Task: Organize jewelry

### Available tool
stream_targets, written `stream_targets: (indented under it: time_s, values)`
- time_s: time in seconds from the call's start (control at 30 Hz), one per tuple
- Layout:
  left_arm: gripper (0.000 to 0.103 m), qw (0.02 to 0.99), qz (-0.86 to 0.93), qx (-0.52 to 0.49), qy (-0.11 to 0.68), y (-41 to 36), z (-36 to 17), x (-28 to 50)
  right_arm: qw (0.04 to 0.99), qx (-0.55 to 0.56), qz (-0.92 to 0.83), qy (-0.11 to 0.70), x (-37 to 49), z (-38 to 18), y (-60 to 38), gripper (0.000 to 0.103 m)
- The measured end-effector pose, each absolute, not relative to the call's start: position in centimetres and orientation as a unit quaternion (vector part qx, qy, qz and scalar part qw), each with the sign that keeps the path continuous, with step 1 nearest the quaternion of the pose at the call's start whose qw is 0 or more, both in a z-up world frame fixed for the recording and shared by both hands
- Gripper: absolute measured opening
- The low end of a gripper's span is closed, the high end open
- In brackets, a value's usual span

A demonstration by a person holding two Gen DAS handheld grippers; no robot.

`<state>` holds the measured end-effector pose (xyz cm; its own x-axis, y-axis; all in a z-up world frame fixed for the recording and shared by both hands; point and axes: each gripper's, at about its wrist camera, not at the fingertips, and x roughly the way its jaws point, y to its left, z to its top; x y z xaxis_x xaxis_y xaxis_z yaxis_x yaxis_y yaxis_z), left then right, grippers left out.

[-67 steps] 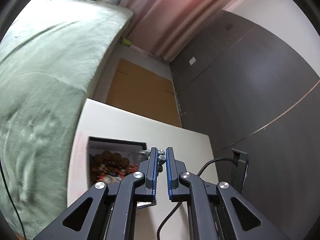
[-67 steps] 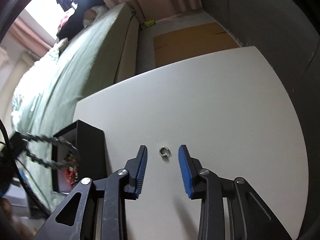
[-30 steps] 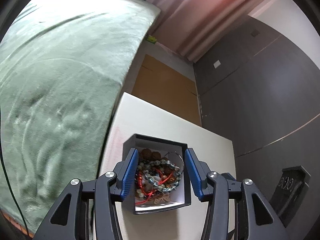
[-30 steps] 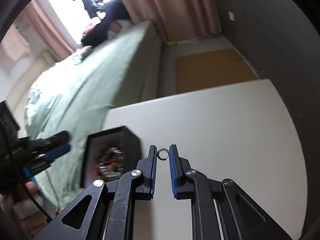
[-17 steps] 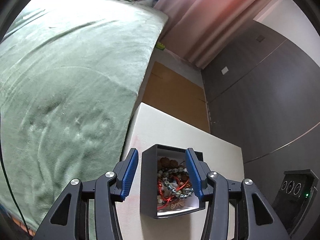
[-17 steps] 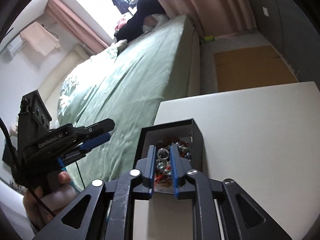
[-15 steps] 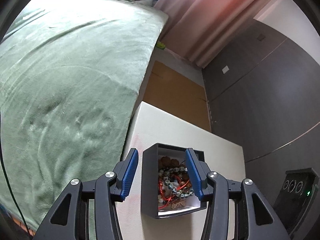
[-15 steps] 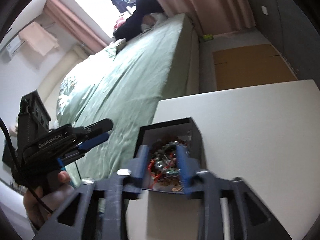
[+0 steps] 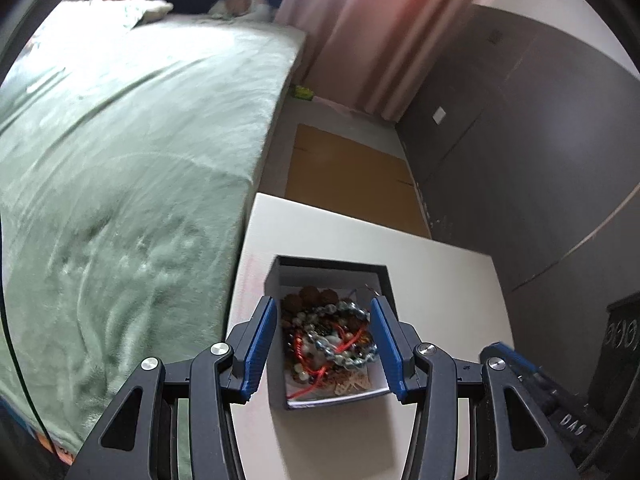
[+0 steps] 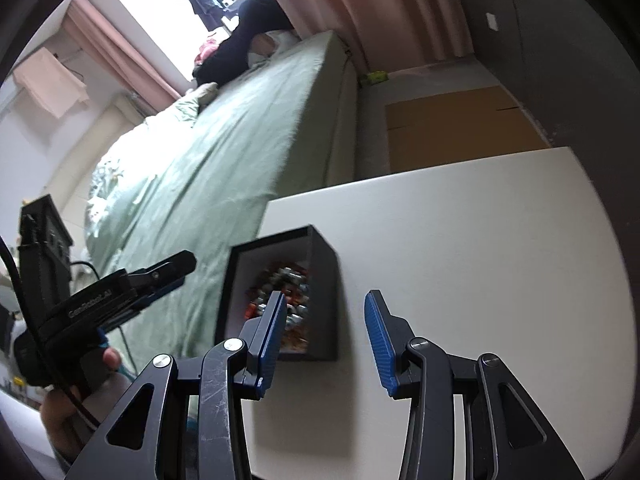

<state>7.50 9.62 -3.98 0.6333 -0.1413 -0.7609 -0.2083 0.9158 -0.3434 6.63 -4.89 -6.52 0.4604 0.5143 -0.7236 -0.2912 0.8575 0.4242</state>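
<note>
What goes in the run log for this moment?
left gripper: open over box | right gripper: open, empty | box: full of beads | table: no loose jewelry seen

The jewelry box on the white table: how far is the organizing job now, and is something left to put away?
Done: the black jewelry box holds a heap of beaded bracelets. In hand: nothing; the left gripper and right gripper are both open and empty. Left: no loose jewelry shows on the white table, so the job looks nearly finished.
</note>
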Motion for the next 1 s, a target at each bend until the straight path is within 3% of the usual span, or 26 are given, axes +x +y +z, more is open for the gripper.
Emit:
stream_targets:
  time_s: [0.23,0.5,0.63,0.77,0.83,0.97,1.0]
  values:
    - [0.05,0.896,0.022,-0.169,0.41,6.6,-3.3,5.8,0.857,0.121,0.212,0.454,5.6,-5.7,-8.1,0.042]
    - [0.087,0.918,0.034,-0.134,0.372,4.0,-2.5,2.6,0.868,0.113,0.186,0.447,4.0,-4.9,-10.9,0.043]
    - [0.093,0.927,0.029,-0.118,0.355,2.7,-1.9,1.8,0.879,0.111,0.165,0.434,2.9,-4.4,-12.3,0.072]
    - [0.1,0.933,0.009,-0.113,0.341,1.6,-1.2,1.0,0.882,0.11,0.149,0.433,1.7,-3.9,-13.5,0.08]
    - [0.1,0.937,0.014,-0.101,0.333,1.1,-1.0,0.6,0.883,0.115,0.145,0.431,1.4,-3.8,-13.8,0.091]
    - [0.102,0.939,0.023,-0.102,0.326,1.0,-0.8,-0.1,0.885,0.114,0.148,0.425,0.7,-3.4,-13.8,0.096]
    - [0.102,0.94,0.024,-0.105,0.325,1.1,-0.8,-0.2,0.886,0.111,0.151,0.424,0.6,-3.3,-13.6,0.103]
